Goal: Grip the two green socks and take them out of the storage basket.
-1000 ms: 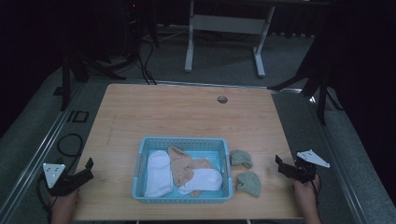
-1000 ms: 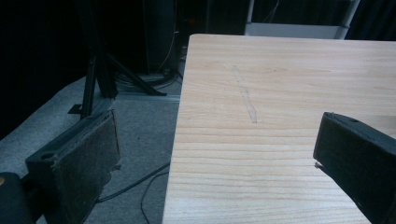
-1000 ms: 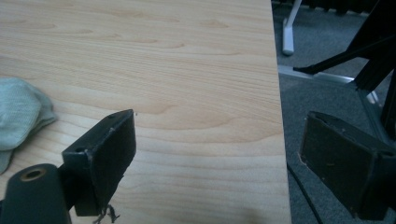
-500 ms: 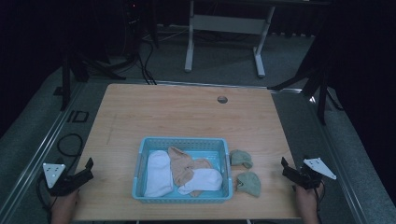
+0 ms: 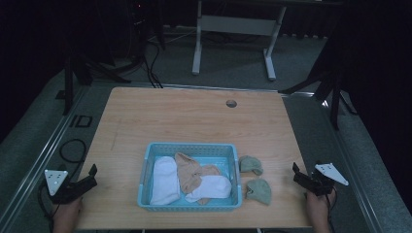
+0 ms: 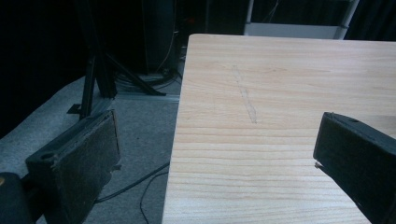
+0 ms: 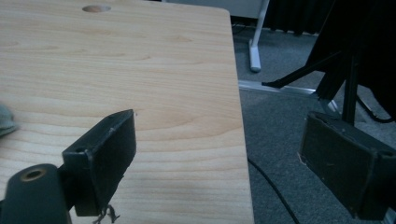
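A light blue basket (image 5: 145, 170) sits near the front middle of the wooden table (image 5: 194, 121). In it lie a white sock (image 5: 163, 179), a tan sock (image 5: 187, 170) and another white sock (image 5: 214, 187). Two green socks (image 5: 250, 165) (image 5: 258, 190) lie on the table just right of the basket. My left gripper (image 5: 92, 175) (image 6: 215, 135) hangs open at the table's front left edge, holding nothing. At the front right edge my right gripper (image 5: 296, 174) (image 7: 219, 135) stands open and empty, right of the green socks. A sliver of green sock (image 7: 4, 121) shows in the right gripper view.
A round cable hole (image 5: 231, 103) lies near the table's far edge. Grey carpet surrounds the table, with cables (image 5: 73, 150) on the left. A white desk frame (image 5: 233, 29) and dark stands (image 5: 335, 87) are beyond the table.
My right gripper has drawn back to the right and toward the front, away from the green socks. The left gripper has stayed put.
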